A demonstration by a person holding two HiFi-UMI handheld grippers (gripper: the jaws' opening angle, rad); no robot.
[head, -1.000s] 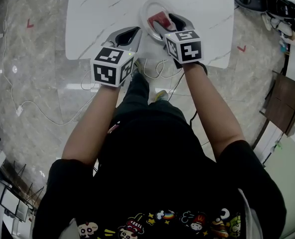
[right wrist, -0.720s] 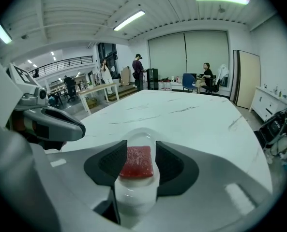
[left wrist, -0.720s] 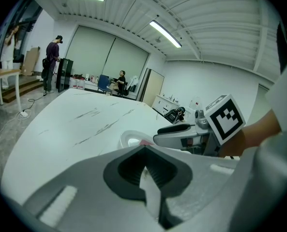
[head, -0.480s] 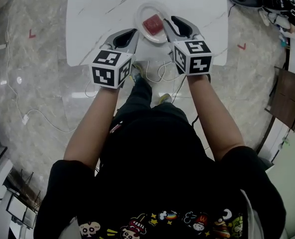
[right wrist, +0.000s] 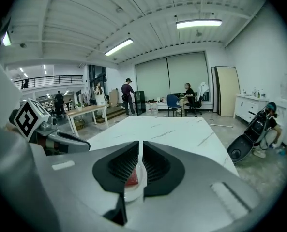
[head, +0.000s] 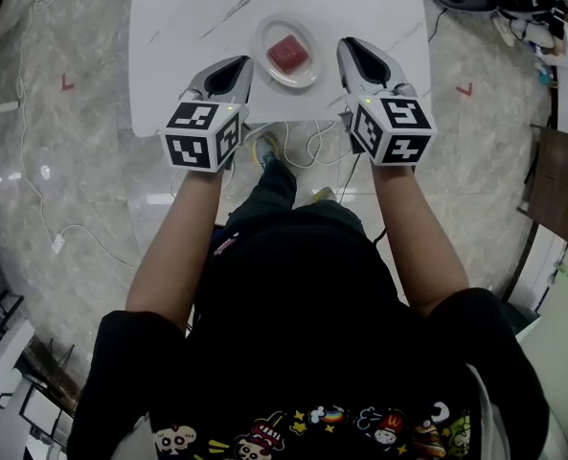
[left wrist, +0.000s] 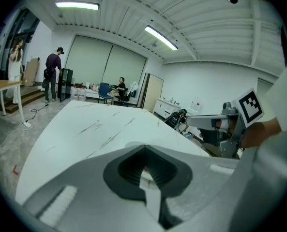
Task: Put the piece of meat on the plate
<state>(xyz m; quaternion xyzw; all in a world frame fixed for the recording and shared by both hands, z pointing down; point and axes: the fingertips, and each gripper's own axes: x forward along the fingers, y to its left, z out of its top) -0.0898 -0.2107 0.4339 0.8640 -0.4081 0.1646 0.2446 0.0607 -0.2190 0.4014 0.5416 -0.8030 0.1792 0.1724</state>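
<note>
My left gripper (head: 231, 70) hangs over the near edge of the desk (head: 188, 27). Its jaws are closed together and hold nothing. It stands apart from the plate, to the plate's left.

In the middle, the plate (head: 264, 67) sits on the desk between my two grippers, and the piece of meat (head: 287, 54) lies flat in it, free of both. I judge the task's one step done: the meat is where it belongs.

My right gripper (head: 358, 57) is just to the right of the plate, not touching it. Its jaws have just been closing and now meet, with nothing between them. Past the jaw tips in the right gripper view I can see the plate and the red meat lying beyond, not gripped.

The next move, as I see it, asks little: keep both grippers clear of the plate so nothing nudges it toward the desk's edge, and leave the meat alone.

Counted: one desk, one plate, one piece of meat, two grippers, both empty.
</note>
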